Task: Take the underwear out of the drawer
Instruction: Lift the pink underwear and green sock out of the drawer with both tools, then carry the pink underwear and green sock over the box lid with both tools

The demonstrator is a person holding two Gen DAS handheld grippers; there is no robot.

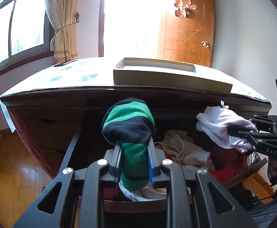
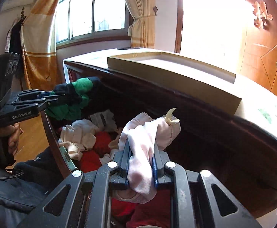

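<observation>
My left gripper (image 1: pixel 134 146) is shut on green and black striped underwear (image 1: pixel 128 125), held above the open drawer (image 1: pixel 68 152). The same gripper (image 2: pixel 62 97) and its green garment (image 2: pixel 77 96) show at the left of the right wrist view. My right gripper (image 2: pixel 141 148) is shut on pale pink underwear (image 2: pixel 149 133), lifted over the drawer's right half. In the left wrist view that gripper (image 1: pixel 233 130) comes in from the right with the pink garment (image 1: pixel 220 123) bunched at its tips. Red, beige and white clothes (image 1: pixel 186 152) lie in a heap inside the drawer.
A shallow cardboard box lid (image 1: pixel 168 76) sits on the dresser top (image 1: pixel 62 79), just above the drawer. A wooden door (image 1: pixel 187 30) and a curtained window (image 1: pixel 16 28) stand behind. A person's hand (image 2: pixel 13 138) and dark sleeve are at the left.
</observation>
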